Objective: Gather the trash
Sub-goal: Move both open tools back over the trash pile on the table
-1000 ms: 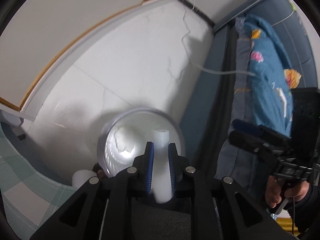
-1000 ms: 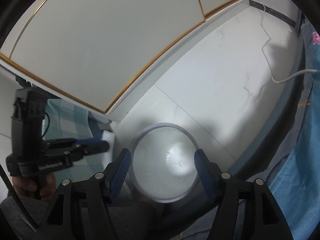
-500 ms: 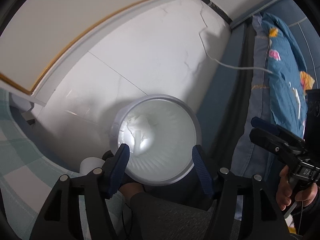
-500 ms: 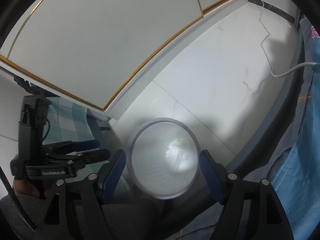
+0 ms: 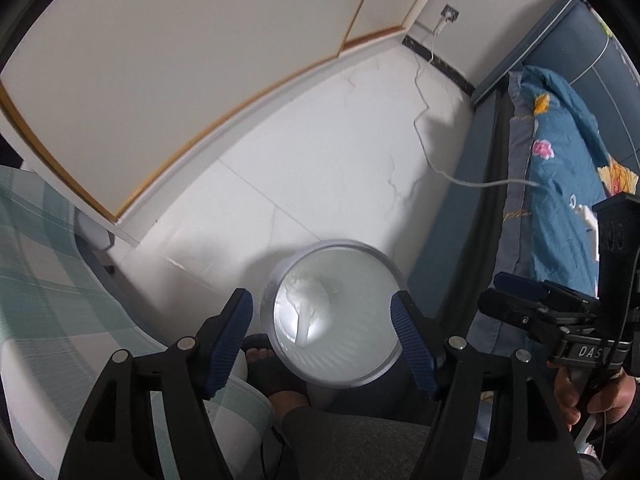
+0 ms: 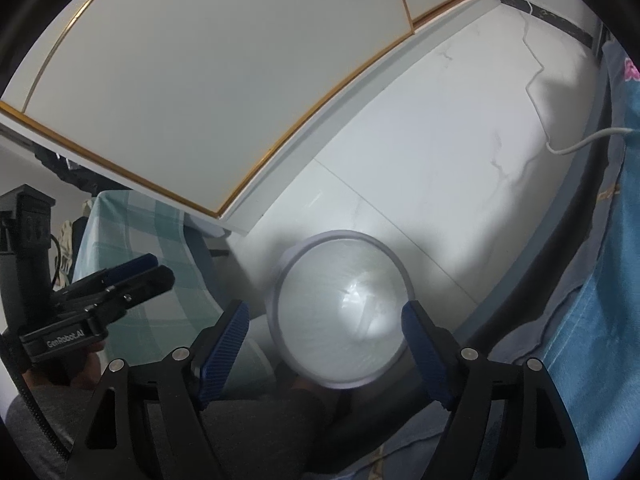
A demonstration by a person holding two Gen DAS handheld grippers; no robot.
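Your left gripper [image 5: 322, 336] and right gripper [image 6: 326, 342] hang above the white bin [image 5: 390, 276], jaws opening on nothing, crumpled paper [image 5: 306, 306] already inside, so the drop looks done; next find another scrap.

White marble-veined tiled floor [image 5: 320, 184]; round white bin [image 5: 376, 364] stands on it at 6 o'clock; a white cable [image 5: 424, 136] trails across toward 2 o'clock.
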